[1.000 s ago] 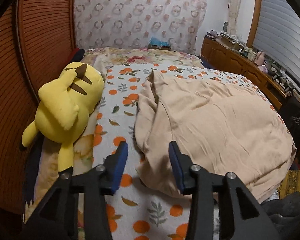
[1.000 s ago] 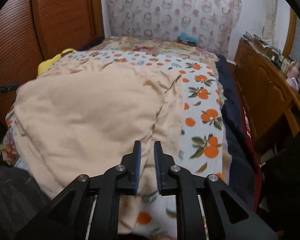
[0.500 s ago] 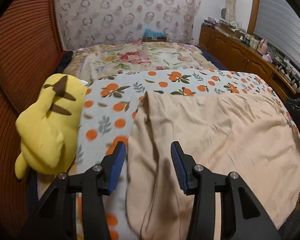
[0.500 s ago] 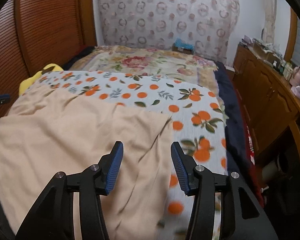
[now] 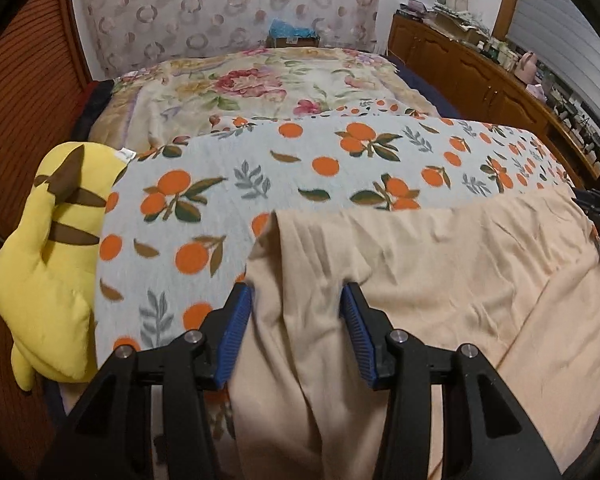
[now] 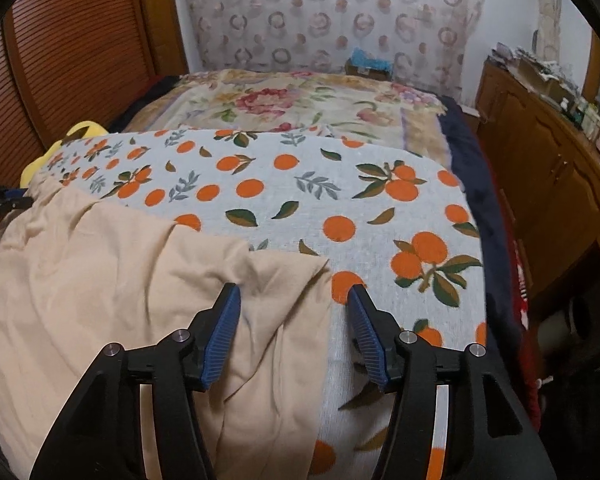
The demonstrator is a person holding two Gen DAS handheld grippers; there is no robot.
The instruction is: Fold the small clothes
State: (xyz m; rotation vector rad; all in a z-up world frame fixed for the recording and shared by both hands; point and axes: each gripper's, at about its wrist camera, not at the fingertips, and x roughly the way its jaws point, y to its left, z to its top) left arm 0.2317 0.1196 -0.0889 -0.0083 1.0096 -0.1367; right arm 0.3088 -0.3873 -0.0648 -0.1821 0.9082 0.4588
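- Peach cotton garment (image 5: 440, 280) lay spread on orange-print blanket (image 5: 300, 168).
- Left gripper (image 5: 296, 304) jaws apart, straddling garment's left edge, pads not pressing.
- Right gripper (image 6: 294, 304) jaws opening over right corner.

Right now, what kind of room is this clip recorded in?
Most likely a bedroom in a home. A bed with an orange-print blanket fills the view, a yellow plush toy lies along its edge, and a wooden dresser crowded with small items stands beside it.
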